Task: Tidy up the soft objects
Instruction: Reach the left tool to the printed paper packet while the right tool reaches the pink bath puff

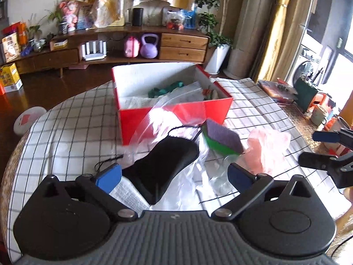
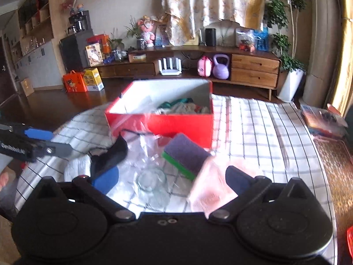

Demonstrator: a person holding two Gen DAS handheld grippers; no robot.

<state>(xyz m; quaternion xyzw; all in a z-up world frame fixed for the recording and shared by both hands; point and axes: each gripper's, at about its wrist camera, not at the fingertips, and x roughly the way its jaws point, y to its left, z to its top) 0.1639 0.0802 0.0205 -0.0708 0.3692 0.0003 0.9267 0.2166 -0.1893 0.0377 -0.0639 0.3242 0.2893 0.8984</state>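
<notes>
The black eye mask (image 1: pixel 163 167) lies on the checked bench (image 1: pixel 66 132) just ahead of the left tool (image 1: pixel 174 176), its long axis slanting from near-left to far-right, toward the sponge (image 1: pixel 222 138) and the red box (image 1: pixel 176 112) behind. The left tool stands nearer, jaws spread wide, holding nothing. The right tool (image 2: pixel 173 180), equally wide and empty, faces the pink cloth (image 2: pixel 211 190).

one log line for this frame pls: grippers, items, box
left gripper: open, empty | right gripper: open, empty | black eye mask, sponge, pink item: on checked cloth | red box: open, partly filled
</notes>
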